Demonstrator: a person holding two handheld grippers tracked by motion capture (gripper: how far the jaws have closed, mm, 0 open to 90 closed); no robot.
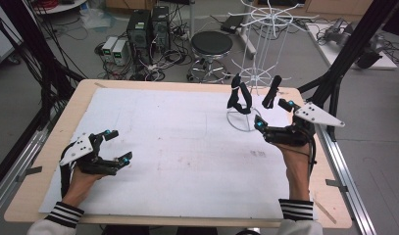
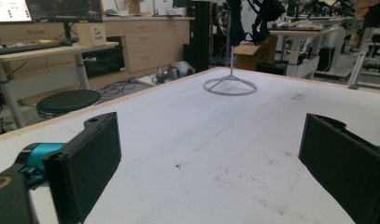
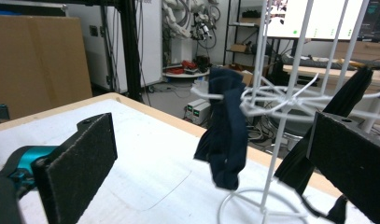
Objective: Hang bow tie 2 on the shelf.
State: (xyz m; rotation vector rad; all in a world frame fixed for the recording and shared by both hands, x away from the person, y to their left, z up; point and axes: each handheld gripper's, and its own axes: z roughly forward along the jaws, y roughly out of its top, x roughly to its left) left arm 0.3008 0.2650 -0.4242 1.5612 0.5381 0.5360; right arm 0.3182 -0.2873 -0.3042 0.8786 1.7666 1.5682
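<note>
Worktop point(image 1: 187, 147): one flat rectangular board, pale wood at the rim, covered by a matt white sheet with faint scuffs and small brown specks.
Wire rack point(image 1: 258, 58): one tall stand of thin white rod, with a round ring foot on the worktop's far right part, upright bars and spokes fanning out near the top and again lower down.
Dark straps: two, both of soft black fabric, both hung on the rack's lower spokes.
Looped strap point(image 3: 227, 135): folded and doubled over a spoke on the rack's left side in the high view, hanging limp in a thick bunch, its end clear of the ring foot.
Long strap point(image 3: 337, 121): flatter and narrower, draped slantwise from a spoke on the rack's right side, its tail trailing down near the ring foot.
Right tongs point(image 1: 271, 117): black body with teal fittings and a grey three-cornered plate, held just beside the rack's foot on the near side. The two flat, rough black pads stand wide apart with nothing between them and nothing gripped; the looped strap hangs ahead of the gap, untouched.
Left tongs point(image 1: 117, 145): same build, well apart from the rack, low over the worktop's near left. Pads spread wide, gripping nothing.
Sleeves: two, with black and white striped cuffs, at the near edge.
</note>
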